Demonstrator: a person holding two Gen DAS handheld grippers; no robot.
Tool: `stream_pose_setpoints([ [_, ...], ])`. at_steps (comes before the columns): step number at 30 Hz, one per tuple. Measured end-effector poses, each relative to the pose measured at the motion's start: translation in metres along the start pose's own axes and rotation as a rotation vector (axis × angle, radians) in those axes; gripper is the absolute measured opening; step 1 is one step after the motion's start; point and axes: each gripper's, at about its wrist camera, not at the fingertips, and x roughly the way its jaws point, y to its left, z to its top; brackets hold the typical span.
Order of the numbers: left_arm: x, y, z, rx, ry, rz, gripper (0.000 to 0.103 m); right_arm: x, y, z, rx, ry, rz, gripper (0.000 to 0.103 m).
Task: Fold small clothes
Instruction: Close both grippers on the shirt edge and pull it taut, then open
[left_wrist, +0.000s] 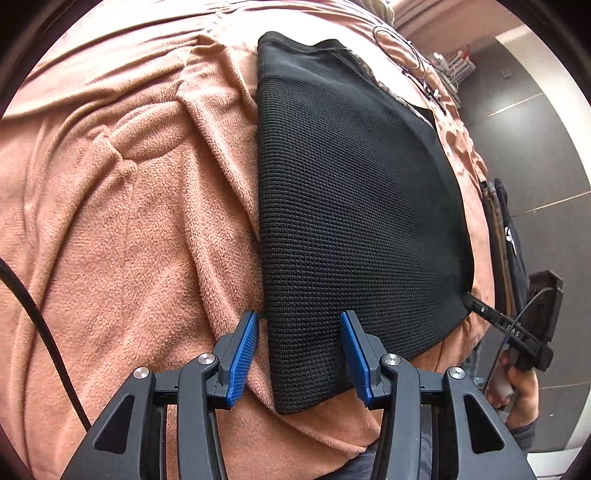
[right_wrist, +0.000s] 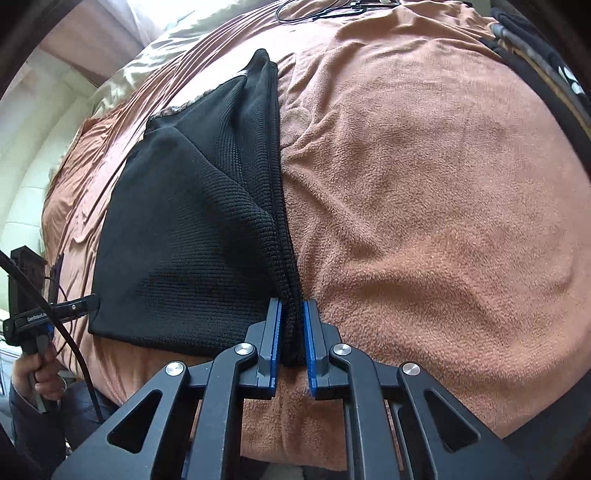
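1. i hold the right gripper (right_wrist: 292, 332) with its jaws closed on the near right edge of the black knit garment (right_wrist: 192, 258), gathered cloth pinched between the blue pads.
2. i hold the left gripper (left_wrist: 298, 354) with its jaws half open astride the garment's near left corner; the pads do not press it.
3. progress, as i judge it: the garment lies mostly flat, one flap raised at 12 o'clock; the fold is started, not finished.
4. surface: a rumpled peach fleece blanket (right_wrist: 424, 192) on a bed.
5. room: a thin cable (right_wrist: 314, 11) lies at 12 o'clock, dark wall panels (left_wrist: 524, 122) at 2 o'clock.
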Motion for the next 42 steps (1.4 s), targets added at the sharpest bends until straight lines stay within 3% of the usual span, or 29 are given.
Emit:
stream_pose_setpoints([
  [2,0.002,0.0,0.0,-0.009,0.001,-0.01,0.048,-0.001,-0.001,-0.001,0.01,-0.001,0.011,0.008],
  [6,0.003,-0.003,-0.003,-0.006,0.006,-0.009,0.017,-0.002,-0.006,-0.003,0.055,0.001,0.059,0.008],
  [8,-0.001,-0.005,-0.005,0.01,0.002,-0.002,0.013,-0.005,-0.004,-0.006,0.06,0.004,0.07,0.007],
  [15,-0.029,-0.004,-0.012,0.031,-0.012,0.012,0.01,-0.013,0.01,-0.021,0.047,0.027,0.102,0.006],
  [26,-0.065,0.015,-0.061,0.079,0.021,0.072,0.01,-0.006,0.031,-0.05,-0.011,0.074,0.144,0.006],
  [29,-0.063,0.018,-0.062,0.08,0.045,0.074,0.012,-0.008,0.031,-0.045,-0.034,0.068,0.138,0.008],
  [31,-0.061,0.02,-0.06,0.071,0.051,0.068,0.015,-0.011,0.03,-0.04,-0.037,0.058,0.136,0.017],
  [32,-0.059,0.022,-0.058,0.06,0.052,0.053,0.023,-0.013,0.03,-0.037,-0.034,0.042,0.138,0.031],
  [33,-0.059,0.024,-0.055,0.045,0.046,0.03,0.038,-0.013,0.031,-0.034,-0.03,0.026,0.141,0.048],
  [34,-0.061,0.028,-0.051,0.029,0.025,0.017,0.047,-0.015,0.028,-0.027,-0.028,0.005,0.149,0.053],
  [35,-0.064,0.031,-0.048,0.019,-0.008,0.021,0.055,-0.016,0.027,-0.023,-0.03,-0.011,0.16,0.055],
  [42,-0.063,0.041,-0.014,-0.011,-0.1,0.005,0.055,0.009,0.017,0.018,-0.014,-0.019,0.252,0.055],
])
